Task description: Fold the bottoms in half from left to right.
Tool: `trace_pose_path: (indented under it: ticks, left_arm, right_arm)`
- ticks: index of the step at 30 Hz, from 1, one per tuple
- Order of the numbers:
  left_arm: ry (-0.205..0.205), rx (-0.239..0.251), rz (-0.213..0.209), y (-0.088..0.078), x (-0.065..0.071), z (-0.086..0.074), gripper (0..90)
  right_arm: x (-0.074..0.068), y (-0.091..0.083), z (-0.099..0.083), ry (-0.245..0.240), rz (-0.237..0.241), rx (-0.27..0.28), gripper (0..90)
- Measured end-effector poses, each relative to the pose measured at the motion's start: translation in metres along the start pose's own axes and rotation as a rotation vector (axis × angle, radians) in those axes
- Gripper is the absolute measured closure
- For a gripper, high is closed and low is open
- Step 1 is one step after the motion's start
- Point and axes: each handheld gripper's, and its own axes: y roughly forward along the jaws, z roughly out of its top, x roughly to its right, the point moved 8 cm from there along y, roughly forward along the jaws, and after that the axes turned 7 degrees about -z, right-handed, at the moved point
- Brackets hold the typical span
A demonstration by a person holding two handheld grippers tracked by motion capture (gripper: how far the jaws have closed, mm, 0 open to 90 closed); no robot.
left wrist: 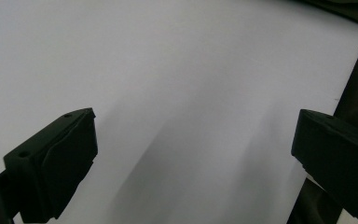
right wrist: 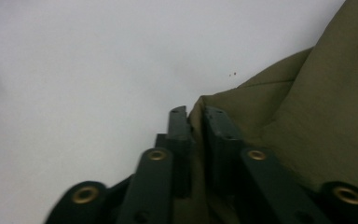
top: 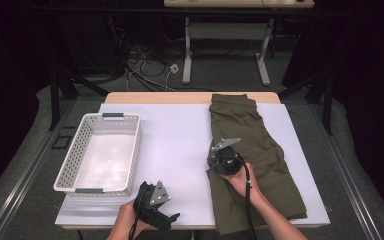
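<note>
Although the white-covered rectangular table [top: 180,150] carries little, most of its right half is taken up by the olive-green woven fabric shorts [top: 252,150], laid flat lengthwise from the far edge to the near edge, where a hem overhangs slightly. At the left a white perforated plastic basket with grey handles [top: 130,150] is noted, standing empty and well apart from the garment.

The right gripper [right wrist: 196,122] is found at the garment's left edge, near mid-length; its jaws are closed on a raised fold of the cloth, which is seen pinched between the pads in the right gripper view. The left gripper [top: 152,200] is held at the near edge of the table, jaws standing wide apart over bare white surface with nothing between them (a dark strip of the garment is visible at the right margin of its own view).

The garment is judged light, soft and limp: it will be expected to drape and drag rather than keep its shape, and little slipping is anticipated. Hold is best taken at a doubled edge or at the waistband, where the layers are thickest.
</note>
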Motion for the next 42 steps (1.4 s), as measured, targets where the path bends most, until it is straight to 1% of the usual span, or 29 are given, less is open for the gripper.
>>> trace_pose_path:
  ticks: [1,3,4,5,6,7,8,9,10,12,13,14,15,16,18,23,24,26,28,30,31,32,34,35,36,38,39,40,42]
  left_arm:
    - [0.003,-0.002,0.000,0.000,0.000,0.000,0.0]
    - [0.002,0.000,0.000,0.000,0.000,0.000,0.0]
    - [0.001,-0.003,-0.003,-0.001,0.000,0.000,0.0]
    - [0.000,-0.006,-0.005,-0.001,0.001,0.000,0.0]
    - [0.000,-0.007,-0.005,-0.001,0.001,0.000,0.0]
    - [-0.001,-0.007,-0.005,-0.001,0.001,-0.001,0.0]
    - [-0.002,0.001,0.001,-0.001,0.001,0.000,0.0]
    - [-0.002,0.005,0.002,-0.001,0.001,0.000,0.0]
    - [0.002,0.002,0.004,-0.002,0.000,0.000,0.0]
    - [0.001,0.005,0.005,-0.001,0.000,0.000,0.0]
    - [0.000,0.005,0.005,-0.001,0.000,0.000,0.0]
    - [-0.001,0.005,0.005,-0.001,0.000,0.000,0.0]
    - [-0.001,0.005,0.005,-0.001,0.000,0.000,0.0]
    - [0.000,0.005,0.005,-0.001,0.000,0.000,0.0]
    - [-0.002,0.005,0.004,-0.002,0.000,0.000,0.0]
    - [-0.005,0.005,0.005,-0.002,-0.001,-0.001,0.0]
    - [-0.002,0.004,0.005,-0.002,-0.001,-0.001,0.0]
    - [-0.005,0.002,0.002,-0.001,0.000,-0.001,0.0]
    - [-0.002,-0.002,-0.001,-0.001,0.001,-0.001,0.0]
    - [-0.001,-0.004,-0.004,-0.001,0.001,0.000,0.0]
    - [0.000,-0.005,-0.003,-0.001,0.001,0.000,0.0]
    - [0.002,0.001,0.001,0.000,0.000,0.000,0.0]
    - [0.001,0.001,0.001,0.000,0.000,0.000,0.0]
    - [0.000,0.001,0.001,0.000,0.000,0.000,0.0]
    - [-0.001,0.002,0.000,0.000,0.000,0.000,0.0]
    - [-0.001,0.002,0.000,0.000,0.000,0.000,0.0]
    - [0.002,0.001,0.001,0.000,0.000,0.000,0.0]
    - [0.001,0.001,0.001,0.000,0.000,0.000,0.0]
    - [0.000,0.001,0.000,0.000,0.000,0.000,0.0]
  right_arm:
    - [0.000,-0.001,-0.001,0.001,0.003,-0.013,69.5]
    - [0.002,-0.007,0.001,0.006,0.002,0.006,56.2]
    - [0.002,-0.009,0.003,0.013,0.000,0.023,51.6]
    - [0.004,-0.015,0.004,0.010,0.000,0.025,47.9]
    - [0.005,-0.020,0.005,0.018,0.008,0.042,43.1]
    - [0.007,-0.026,0.006,0.023,0.018,0.049,40.4]
    - [0.010,-0.032,0.006,0.029,0.020,0.055,38.9]
    - [0.013,-0.037,0.007,0.036,0.018,0.077,37.4]
    - [0.017,-0.043,0.007,0.042,0.016,0.087,36.7]
    - [0.027,-0.052,0.005,0.056,0.012,0.103,36.6]
    - [0.034,-0.057,0.002,0.065,0.005,0.105,36.8]
    - [0.045,-0.062,-0.004,0.078,-0.010,0.098,37.9]
    - [0.045,-0.062,-0.004,0.078,-0.010,0.098,37.9]
    - [0.051,-0.064,-0.008,0.089,-0.014,0.084,38.3]
    - [0.065,-0.066,-0.016,0.114,-0.042,0.088,39.9]
    - [0.095,-0.069,-0.037,0.162,-0.104,0.046,43.2]
    - [0.102,-0.070,-0.043,0.166,-0.125,0.037,43.9]
    - [0.111,-0.071,-0.053,0.190,-0.134,0.024,46.1]
    - [0.120,-0.071,-0.062,0.194,-0.176,0.004,49.4]
    - [0.128,-0.071,-0.071,0.207,-0.182,-0.016,51.8]
    - [0.134,-0.071,-0.076,0.209,-0.205,-0.038,53.3]
    - [0.138,-0.072,-0.080,0.210,-0.223,-0.045,54.4]
    - [0.148,-0.073,-0.086,0.230,-0.248,-0.060,55.2]
    - [0.153,-0.074,-0.088,0.255,-0.258,-0.054,55.8]
    - [0.157,-0.075,-0.089,0.272,-0.286,-0.051,55.6]
    - [0.163,-0.078,-0.090,0.296,-0.323,-0.043,55.2]
    - [0.168,-0.080,-0.092,0.306,-0.360,-0.049,54.4]
    - [0.172,-0.081,-0.094,0.319,-0.385,-0.051,54.2]
    - [0.176,-0.081,-0.099,0.359,-0.388,-0.071,51.2]
